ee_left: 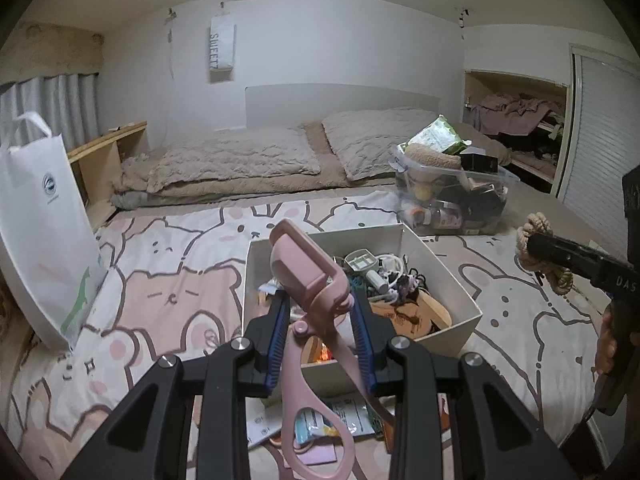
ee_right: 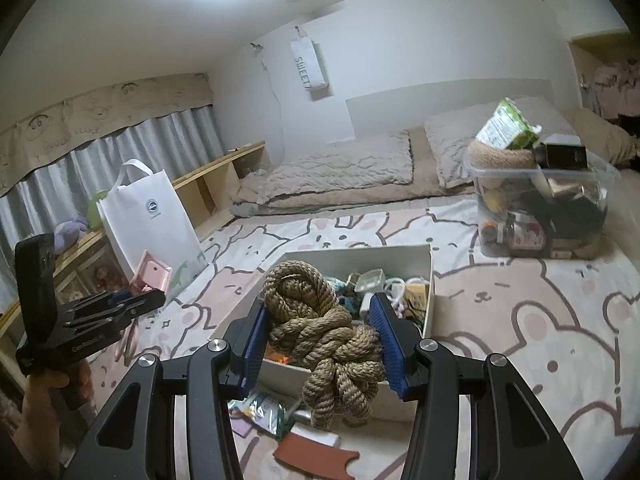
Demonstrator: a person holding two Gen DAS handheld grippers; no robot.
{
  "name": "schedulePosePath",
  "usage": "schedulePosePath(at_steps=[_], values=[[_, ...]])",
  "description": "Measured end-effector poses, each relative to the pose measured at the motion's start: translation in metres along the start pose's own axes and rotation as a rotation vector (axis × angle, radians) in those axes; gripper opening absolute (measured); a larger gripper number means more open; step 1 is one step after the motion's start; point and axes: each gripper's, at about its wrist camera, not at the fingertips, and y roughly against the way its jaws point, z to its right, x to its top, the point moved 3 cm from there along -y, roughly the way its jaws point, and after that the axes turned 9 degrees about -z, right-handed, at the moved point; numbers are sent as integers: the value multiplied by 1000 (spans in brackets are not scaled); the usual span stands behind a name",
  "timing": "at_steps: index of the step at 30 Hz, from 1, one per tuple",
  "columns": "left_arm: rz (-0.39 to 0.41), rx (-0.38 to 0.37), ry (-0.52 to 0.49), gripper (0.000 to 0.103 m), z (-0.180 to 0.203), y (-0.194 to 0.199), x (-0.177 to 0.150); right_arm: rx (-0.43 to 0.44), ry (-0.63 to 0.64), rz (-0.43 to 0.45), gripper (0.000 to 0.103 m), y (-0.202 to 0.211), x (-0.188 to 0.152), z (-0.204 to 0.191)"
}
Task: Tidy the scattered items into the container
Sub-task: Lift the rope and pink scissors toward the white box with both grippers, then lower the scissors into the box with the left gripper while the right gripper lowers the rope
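Observation:
My left gripper [ee_left: 322,316] is shut on a pink eyelash curler [ee_left: 310,280], held upright above the near edge of the white box [ee_left: 256,280]. The box holds several small items. My right gripper [ee_right: 318,332] is shut on a knotted bundle of tan rope [ee_right: 320,332], raised over the same white box [ee_right: 428,300]. In the left wrist view the rope [ee_left: 532,236] and right gripper show at the right edge. In the right wrist view the left gripper [ee_right: 150,294] with the pink curler [ee_right: 150,272] is at the left, a hand beneath it.
Loose packets and cards [ee_left: 328,424] lie on the cartoon-print blanket in front of the box, with a brown flat piece [ee_right: 316,454]. A full clear plastic bin [ee_left: 452,196] stands behind right. A white tote bag [ee_left: 40,220] leans at the left. Pillows [ee_left: 240,160] lie behind.

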Motion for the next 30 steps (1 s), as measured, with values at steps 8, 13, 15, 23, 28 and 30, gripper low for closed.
schedulePosePath(at_steps=[8,13,15,23,28,30], values=[[3,18,-55,31,7,-11,31,9,9,-17,51,-20,30,-6],[1,5,-62,31,10,-31,49,27,8,-57,51,-45,49,-2],[-2,-1,-60,31,11,-41,55,24,17,-74,51,-57,57,0],[-38,-25,-42,31,8,-90,76,32,7,-157,51,-107,76,16],[-85,-25,-48,31,3,-125,85,44,-23,-209,51,-133,73,28],[-111,-35,-53,31,0,-140,86,45,-27,-227,51,-143,69,30]])
